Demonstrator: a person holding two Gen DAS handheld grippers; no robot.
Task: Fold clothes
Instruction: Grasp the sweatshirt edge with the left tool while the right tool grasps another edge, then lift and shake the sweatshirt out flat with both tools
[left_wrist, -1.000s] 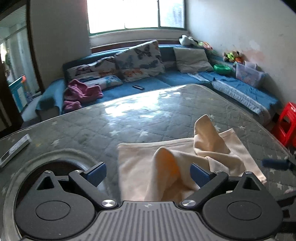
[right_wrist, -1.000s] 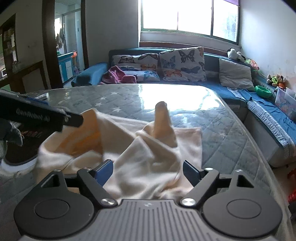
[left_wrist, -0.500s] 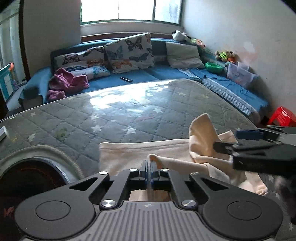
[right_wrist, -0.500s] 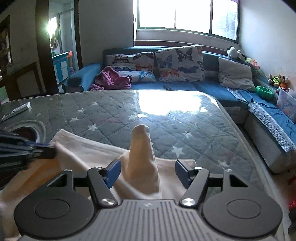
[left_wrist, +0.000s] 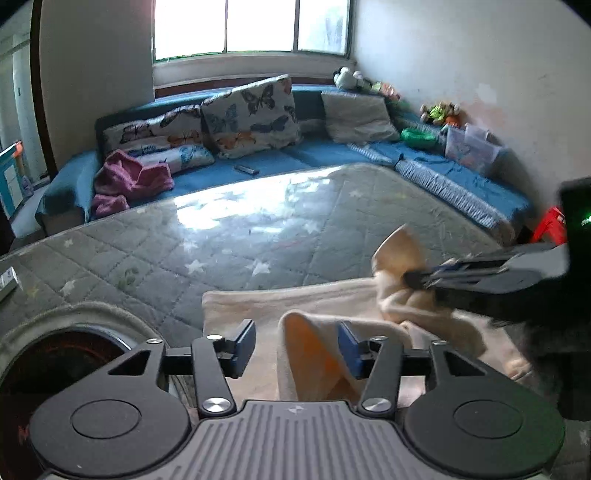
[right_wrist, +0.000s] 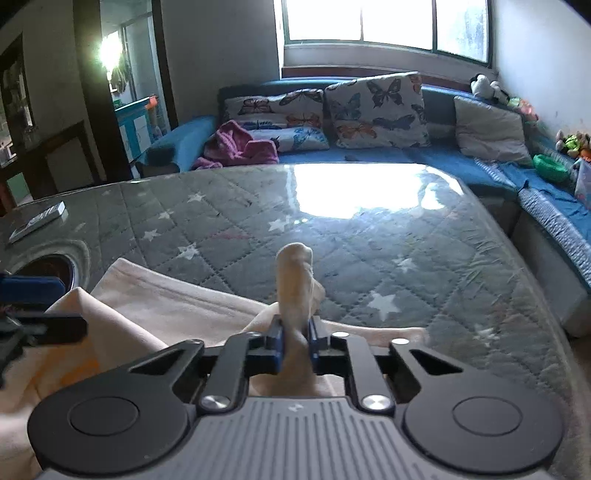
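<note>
Cream garment (left_wrist: 258, 306) spread on the quilted worktop (left_wrist: 258, 236), two folds pulled up. Left gripper (left_wrist: 297, 345) fingers now apart around one raised fold, where half a second ago clamped together. Right gripper (right_wrist: 295, 341) fingers now pinched on the other upright fold, previously apart around it. Blue sofa (right_wrist: 424, 158) beyond.

Left gripper (left_wrist: 297, 343): black two-finger body, blue pads, jaws parted wide, held low and level, nothing pinched. Right gripper (right_wrist: 294, 343): same build, jaws clamped on raised fold of cream cloth (right_wrist: 295, 288). From left wrist view it reaches in from right, blurred, apparently clamped.
</note>
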